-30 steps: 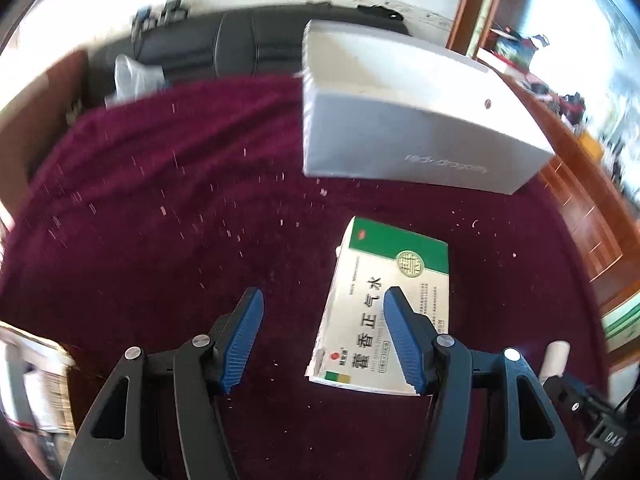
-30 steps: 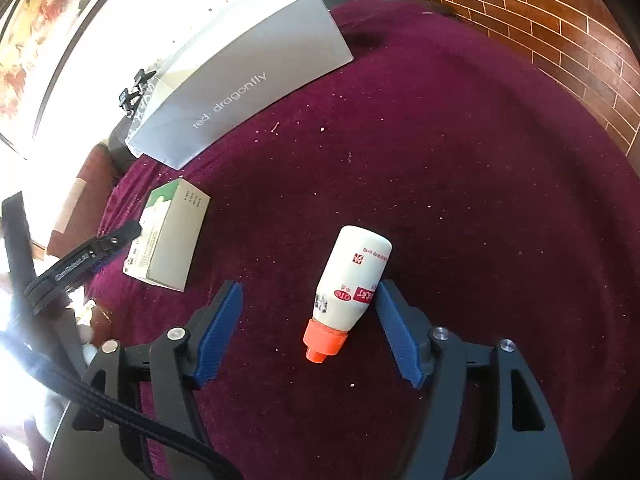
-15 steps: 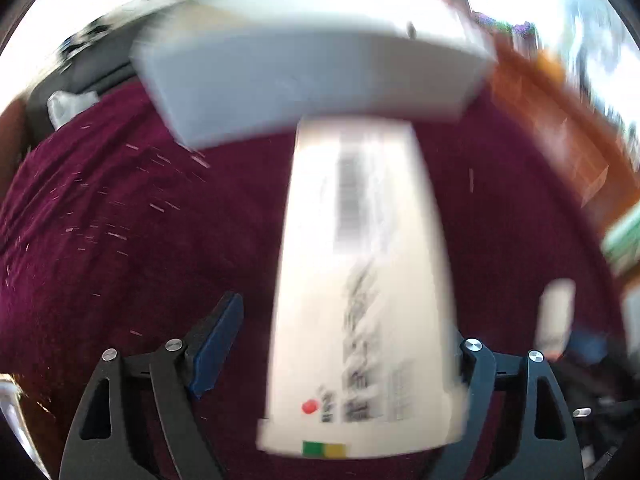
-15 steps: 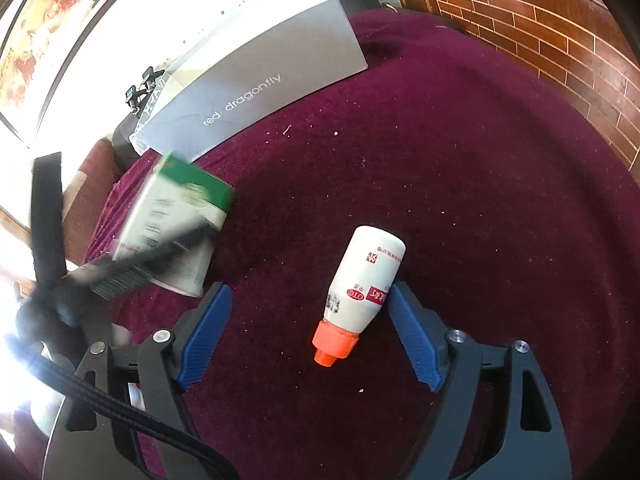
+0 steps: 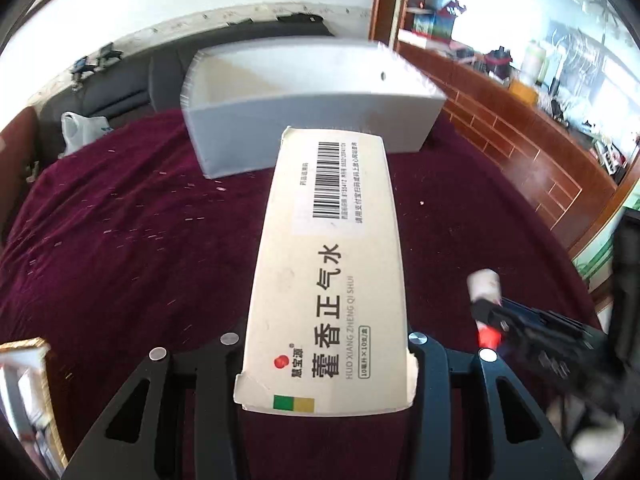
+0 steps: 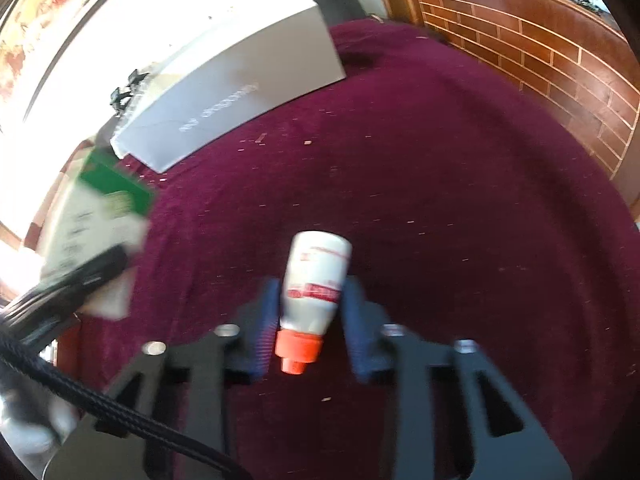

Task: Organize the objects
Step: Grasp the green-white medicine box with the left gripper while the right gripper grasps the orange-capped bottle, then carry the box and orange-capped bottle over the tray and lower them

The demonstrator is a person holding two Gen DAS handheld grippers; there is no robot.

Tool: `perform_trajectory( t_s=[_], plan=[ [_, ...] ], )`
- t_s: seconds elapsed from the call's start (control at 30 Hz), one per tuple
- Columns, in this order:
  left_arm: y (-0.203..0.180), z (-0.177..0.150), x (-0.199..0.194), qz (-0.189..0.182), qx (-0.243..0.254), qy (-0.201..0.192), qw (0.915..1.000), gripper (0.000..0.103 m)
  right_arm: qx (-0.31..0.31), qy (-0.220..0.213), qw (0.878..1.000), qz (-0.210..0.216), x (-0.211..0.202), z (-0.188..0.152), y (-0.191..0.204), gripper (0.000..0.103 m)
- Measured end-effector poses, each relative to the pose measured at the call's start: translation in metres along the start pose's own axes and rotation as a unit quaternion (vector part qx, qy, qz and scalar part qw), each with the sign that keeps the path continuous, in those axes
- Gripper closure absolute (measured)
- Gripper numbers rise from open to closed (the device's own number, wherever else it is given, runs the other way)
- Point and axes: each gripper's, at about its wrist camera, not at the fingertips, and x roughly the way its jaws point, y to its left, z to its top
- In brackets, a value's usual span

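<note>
While our left gripper (image 5: 326,356) closes, its jaws pinch the medicine carton (image 5: 328,264) by its long sides, and the carton stands up off the maroon cloth (image 5: 132,240) with its barcode face toward the camera and its far end reaching in front of the grey box (image 5: 304,100). From our right wrist view the same carton (image 6: 100,216) shows blurred at the left edge, green end uppermost, with a dark finger of the left gripper across it. Our right gripper (image 6: 310,320) is closing too, its blue pads (image 6: 268,312) pressed against both sides of the white bottle (image 6: 316,280), whose orange cap (image 6: 298,350) points back toward the camera. We cannot tell whether the bottle is clear of the cloth.
</note>
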Motion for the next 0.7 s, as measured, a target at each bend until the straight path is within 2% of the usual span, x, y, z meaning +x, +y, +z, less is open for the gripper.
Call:
perform_trajectory(
  t_s=[0.27, 0.37, 0.47, 0.57, 0.7],
  plan=[
    [0.012, -0.04, -0.084, 0.012, -0.017, -0.03, 0.9993, 0.067, 0.011, 0.006, 1.0, 0.0, -0.004, -0.001, -0.003, 0.078],
    [0.018, -0.057, -0.11, 0.02, -0.013, -0.044, 0.9987, 0.067, 0.026, 0.017, 0.999, 0.011, -0.016, -0.007, -0.007, 0.078],
    [0.026, -0.075, -0.135, 0.01, -0.023, -0.057, 0.9981, 0.067, 0.021, 0.015, 1.0, 0.018, -0.039, -0.016, -0.002, 0.078],
    [0.041, -0.093, -0.162, 0.002, -0.037, -0.069, 0.9969, 0.067, -0.001, 0.007, 1.0, 0.024, -0.064, -0.024, 0.015, 0.078],
    [0.07, -0.104, -0.188, 0.021, -0.055, -0.086, 0.9946, 0.066, -0.038, 0.009, 0.998, 0.053, -0.084, -0.033, 0.059, 0.078]
  ],
)
